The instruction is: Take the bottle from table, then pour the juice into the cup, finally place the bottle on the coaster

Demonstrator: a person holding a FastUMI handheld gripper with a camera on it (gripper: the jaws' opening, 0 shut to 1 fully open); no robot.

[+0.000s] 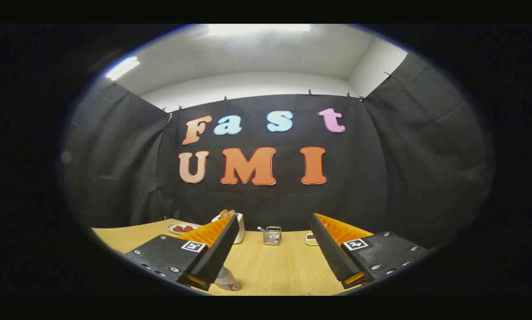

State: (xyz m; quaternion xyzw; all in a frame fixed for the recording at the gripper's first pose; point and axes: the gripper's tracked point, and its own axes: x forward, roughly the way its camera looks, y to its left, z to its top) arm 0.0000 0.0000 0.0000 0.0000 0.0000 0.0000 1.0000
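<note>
Bottle (226, 280) beneath left finger

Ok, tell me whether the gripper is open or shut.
Open: the gripper has its fingers spread wide apart over bare table, holding nothing.

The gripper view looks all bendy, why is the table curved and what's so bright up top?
Gripper view: a fisheye lens bows the table edge and walls; ceiling lights glare white up top; the glass cup beyond the open gripper looks small and soft.
</note>
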